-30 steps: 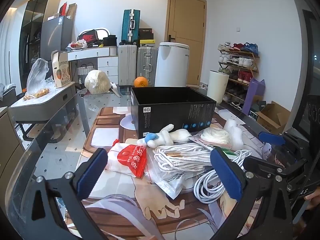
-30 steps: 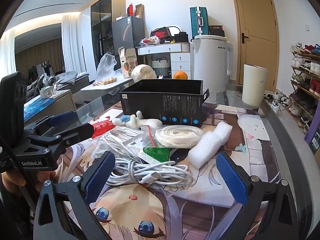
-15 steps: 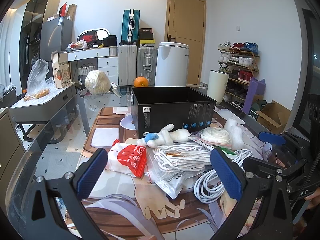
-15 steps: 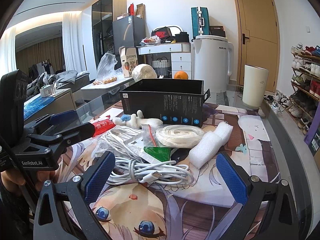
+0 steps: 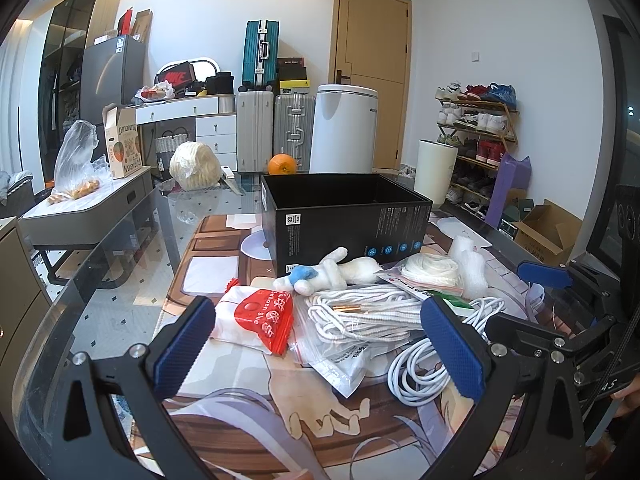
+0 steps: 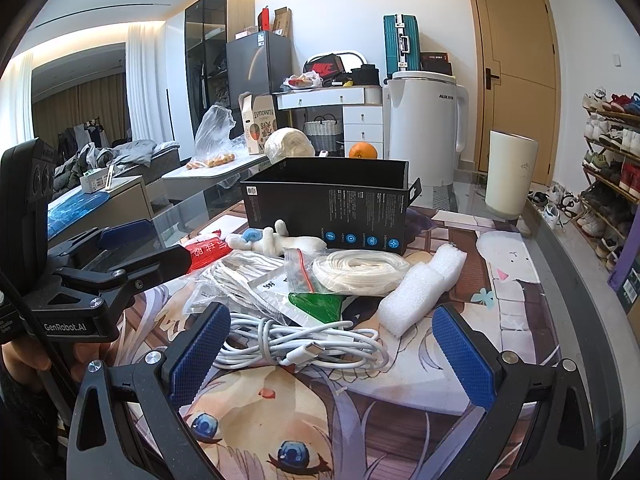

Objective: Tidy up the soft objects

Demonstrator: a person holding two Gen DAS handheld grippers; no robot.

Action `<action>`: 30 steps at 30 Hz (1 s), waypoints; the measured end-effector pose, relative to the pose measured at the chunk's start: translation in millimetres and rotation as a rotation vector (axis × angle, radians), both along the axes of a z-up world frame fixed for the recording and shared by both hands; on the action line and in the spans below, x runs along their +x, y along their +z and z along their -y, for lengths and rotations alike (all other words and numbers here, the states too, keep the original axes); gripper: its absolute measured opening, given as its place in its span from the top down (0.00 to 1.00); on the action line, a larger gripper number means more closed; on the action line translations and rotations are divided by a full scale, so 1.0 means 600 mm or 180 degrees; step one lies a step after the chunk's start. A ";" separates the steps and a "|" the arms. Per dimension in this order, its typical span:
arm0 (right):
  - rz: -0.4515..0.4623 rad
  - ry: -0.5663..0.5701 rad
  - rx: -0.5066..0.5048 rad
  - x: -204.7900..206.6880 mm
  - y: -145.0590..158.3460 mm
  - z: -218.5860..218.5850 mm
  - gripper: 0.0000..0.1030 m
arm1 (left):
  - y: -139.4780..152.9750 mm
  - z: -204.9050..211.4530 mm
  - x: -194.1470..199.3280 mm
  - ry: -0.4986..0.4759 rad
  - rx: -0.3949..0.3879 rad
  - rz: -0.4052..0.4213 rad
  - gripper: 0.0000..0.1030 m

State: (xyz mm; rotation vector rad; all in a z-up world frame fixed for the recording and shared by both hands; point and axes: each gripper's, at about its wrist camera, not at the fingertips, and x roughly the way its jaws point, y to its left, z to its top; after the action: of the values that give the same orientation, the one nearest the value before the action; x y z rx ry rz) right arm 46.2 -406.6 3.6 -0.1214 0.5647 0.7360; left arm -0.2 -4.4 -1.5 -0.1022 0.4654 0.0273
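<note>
**Both grippers spread and empty, short of the pile; black box beyond it**

Tools. Left gripper (image 5: 320, 344) and right gripper (image 6: 332, 352) both have jaws spread wide, nothing between the blue pads. Both hover low over the printed table mat (image 6: 400, 384), side by side, left one visible at the left edge of the right wrist view.

Key relation. The white charging cable (image 6: 300, 346) lies directly ahead of the right gripper, just past its fingertips, bundle running crosswise to the fingers. From the left gripper the same cable sits off to its right side, so the right hand looks nearer. The left gripper faces the bagged white rope (image 5: 360, 314) and the red-and-white packet (image 5: 260, 318) instead.

Pile, further out. A coil of white cord in a zip bag (image 6: 358, 270), a white foam piece (image 6: 416, 292) to the right, its long axis angled away and rightward, and a small white plush toy (image 5: 332, 272) lying against the box front.

Target, judged. The open black box (image 5: 344, 220) stands behind the pile, apparently empty as far as its interior shows; likely where the soft items go.

Obstruction. Items overlap: bags rest on the rope, cable touches the bag edges. Lifting one may drag neighbours. An orange (image 5: 282, 165) and a wrapped bundle (image 5: 194, 164) sit well behind, out of play.
</note>
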 end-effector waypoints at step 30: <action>-0.0081 -0.0041 -0.0027 0.007 0.001 0.003 0.01 | -0.003 -0.006 -0.001 0.0026 0.0024 -0.0033 0.00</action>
State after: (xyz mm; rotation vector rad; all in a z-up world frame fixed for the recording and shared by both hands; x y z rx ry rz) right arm 50.2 -408.2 3.9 -0.1164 0.5923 0.7234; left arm -0.9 -0.7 -3.3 -0.0966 0.4753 0.0374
